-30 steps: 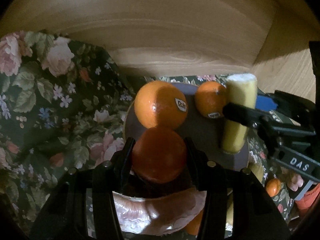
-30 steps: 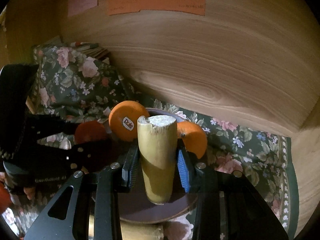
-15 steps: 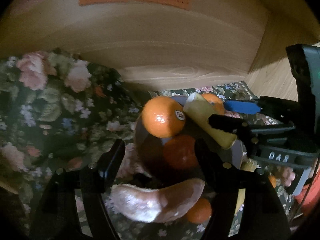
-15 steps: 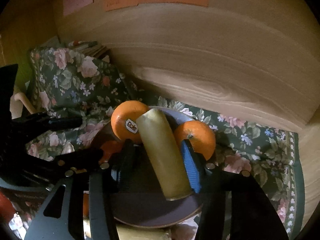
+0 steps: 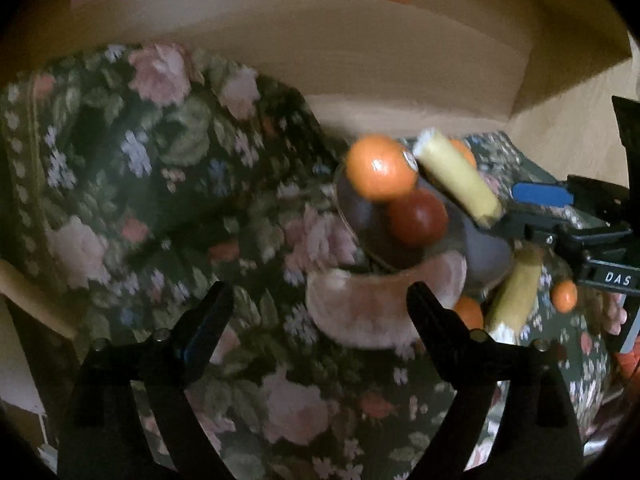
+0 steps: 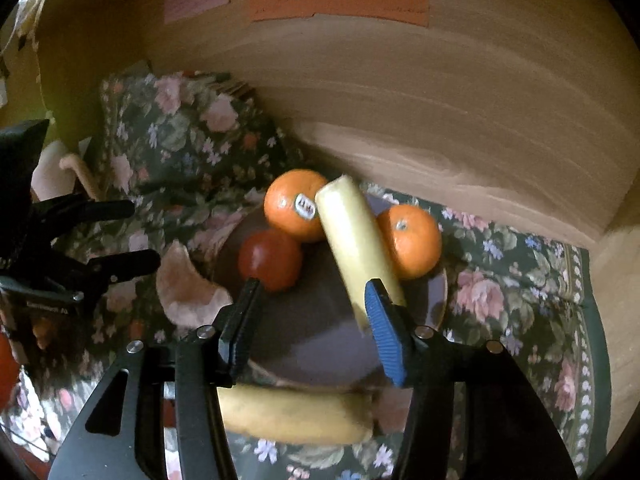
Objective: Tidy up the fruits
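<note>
Floral cloth covers the surface. On it: dark plate nr wooden back wall, banana piece + pink wedge just beside plate.

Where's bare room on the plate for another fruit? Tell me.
The near part of the plate is bare, between the tomato and the banana piece. The far side is crowded: two oranges flank the banana piece.

Your plate holds two oranges, a red tomato, a banana piece lying tilted between them
</note>
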The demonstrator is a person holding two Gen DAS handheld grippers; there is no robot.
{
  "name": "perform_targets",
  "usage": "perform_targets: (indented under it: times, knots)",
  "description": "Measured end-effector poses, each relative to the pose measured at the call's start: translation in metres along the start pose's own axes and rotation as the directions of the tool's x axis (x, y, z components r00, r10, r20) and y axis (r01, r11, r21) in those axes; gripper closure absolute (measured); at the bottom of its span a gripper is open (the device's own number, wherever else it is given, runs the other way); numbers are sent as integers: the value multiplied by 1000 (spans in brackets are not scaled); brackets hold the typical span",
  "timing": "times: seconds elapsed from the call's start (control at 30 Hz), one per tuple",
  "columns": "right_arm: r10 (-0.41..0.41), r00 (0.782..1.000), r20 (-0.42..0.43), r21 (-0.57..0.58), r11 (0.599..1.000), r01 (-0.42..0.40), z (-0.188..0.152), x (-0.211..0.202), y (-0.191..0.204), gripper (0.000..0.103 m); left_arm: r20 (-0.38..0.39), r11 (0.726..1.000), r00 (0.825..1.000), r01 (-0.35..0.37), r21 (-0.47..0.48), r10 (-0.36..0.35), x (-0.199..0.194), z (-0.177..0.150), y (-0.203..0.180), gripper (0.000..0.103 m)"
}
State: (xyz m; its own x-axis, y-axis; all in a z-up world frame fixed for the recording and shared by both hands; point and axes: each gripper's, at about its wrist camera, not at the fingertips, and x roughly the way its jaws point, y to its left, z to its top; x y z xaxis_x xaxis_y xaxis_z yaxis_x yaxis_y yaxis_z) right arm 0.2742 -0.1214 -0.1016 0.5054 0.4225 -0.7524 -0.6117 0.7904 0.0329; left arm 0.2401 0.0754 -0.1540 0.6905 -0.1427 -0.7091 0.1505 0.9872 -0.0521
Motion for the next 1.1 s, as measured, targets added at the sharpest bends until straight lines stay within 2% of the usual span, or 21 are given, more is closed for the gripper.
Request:
perform_targets:
  times: [0.17,0.33,0.43,0.5,0.8,0.87,0.93,0.97,1.1]
  knots:
    - [-3,1000,-17,25,1000,4,-17,-5,-3,54,-38,998,999,10,56,-8,10,-11,-18,5]
    - [-25,1000,-15,69,997,26,-35,-16,-11,44,-59,988,995,-70,135,78,21,-15,-33,4]
    - [-28,999,-22,102,994,30,-45,-19,-19,44,-73,981,992,-93,168,106,31,-15,-39,4]
    - [-27,999,-34,112,993,31,-50,-22,-23,44,-60,974,987,-136,182,149,35,-14,-42,4]
    - [-19,999,-40,156,987,25,-64,-30,-37,44,4,940,975,-216,264,223,38,-9,-56,4]
    - [-10,999,-40,165,986,17,-68,-30,-37,44,9,942,979,-197,272,202,36,-9,-56,11]
    - [0,999,-46,170,985,8,-70,-30,-35,44,-5,952,989,-143,272,150,34,-10,-54,28]
    - [3,999,-48,172,985,5,-72,-29,-34,44,-3,954,990,-132,270,138,32,-10,-53,31]
    - [16,999,-52,181,983,-6,-75,-30,-33,44,7,965,996,-88,248,89,24,-8,-52,57]
